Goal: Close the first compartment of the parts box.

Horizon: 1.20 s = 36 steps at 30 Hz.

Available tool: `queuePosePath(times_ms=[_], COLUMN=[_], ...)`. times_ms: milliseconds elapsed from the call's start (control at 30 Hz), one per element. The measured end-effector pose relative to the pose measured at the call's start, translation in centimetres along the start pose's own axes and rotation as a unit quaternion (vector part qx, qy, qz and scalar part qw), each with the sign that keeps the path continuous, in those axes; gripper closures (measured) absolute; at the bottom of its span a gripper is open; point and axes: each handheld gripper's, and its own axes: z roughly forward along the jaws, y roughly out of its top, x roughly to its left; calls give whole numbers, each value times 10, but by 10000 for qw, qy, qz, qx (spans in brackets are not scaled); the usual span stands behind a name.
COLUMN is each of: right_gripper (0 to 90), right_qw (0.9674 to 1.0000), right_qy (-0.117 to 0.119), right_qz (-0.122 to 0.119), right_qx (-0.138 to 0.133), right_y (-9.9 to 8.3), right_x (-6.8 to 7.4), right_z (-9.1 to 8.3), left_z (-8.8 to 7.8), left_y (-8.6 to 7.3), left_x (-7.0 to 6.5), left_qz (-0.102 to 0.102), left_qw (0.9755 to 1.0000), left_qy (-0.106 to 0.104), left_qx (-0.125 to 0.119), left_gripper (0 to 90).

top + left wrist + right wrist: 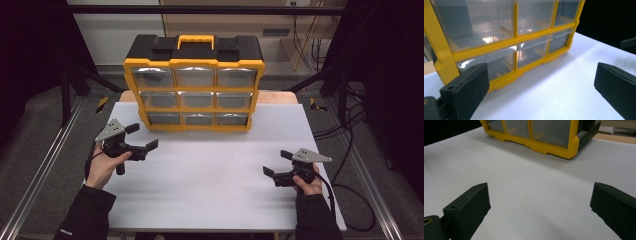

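Standing at the table's [220,200] far edge, yellow organizer [194,90], left gripper [142,136] near it, right gripper [276,163] well apart, both fingers open, empty.

1. A lab or test rig: a white table [215,175] framed by aluminium rails [45,165].
2. Behind the table, loose cables [310,50] hang down.
3. On the table stands a yellow drawer organizer [194,90].

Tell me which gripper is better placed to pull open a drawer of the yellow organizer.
Left, probably. The left gripper sits close by the drawer organizer's bottom-left corner, fingers wide open with nothing between them. The right gripper rests farther back over the bare white table, also open.
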Motion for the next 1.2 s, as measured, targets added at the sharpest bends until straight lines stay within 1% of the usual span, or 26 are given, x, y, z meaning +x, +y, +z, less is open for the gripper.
queuePosePath(times_ms=[67, 200, 333, 433, 567, 633, 833, 867, 1100, 1200], right_gripper=[30, 30, 30, 30, 30, 30, 31, 31, 32, 32], right_qw=[10000, 10000, 10000, 10000, 10000, 10000, 10000, 10000, 10000, 10000], right_qy=[5, 8, 15, 15, 18, 19, 20, 23, 3, 0], right_qz=[31, 0, -3, 20, 16, 21, 34, 32, 20, 21], right_qx=[-6, 14, 32, 43, 50, 46, 46, 50, 68, 63], right_y=[0, 0, -1, -1, -2, -2, -3, -3, -3, -3], right_x=[0, 0, 0, 0, 0, 0, 0, 0, -1, -1], right_z=[0, 0, 1, 1, 1, 1, 1, 1, 1, 1], left_z=[-1, -1, -2, -1, -1, -3, -7, -7, -10, -10], left_y=[-5, -15, -26, -36, -46, -50, -60, -62, -66, -69], left_x=[0, -2, -1, -1, -1, 0, 3, 4, 7, 7], left_qz=[-5, -10, -66, -52, -73, -79, -172, -172, -181, -179], left_qw=[10000, 9999, 9999, 9998, 9996, 9996, 9995, 9994, 9993, 9992], left_qy=[-13, -46, -90, -105, -94, -86, -77, -85, -38, -16], left_qx=[26, 116, 87, 184, 250, 241, 271, 305, 319, 366], left_gripper=[0, 0, 0, 0, 2, 4, 5, 5, 5, 5])
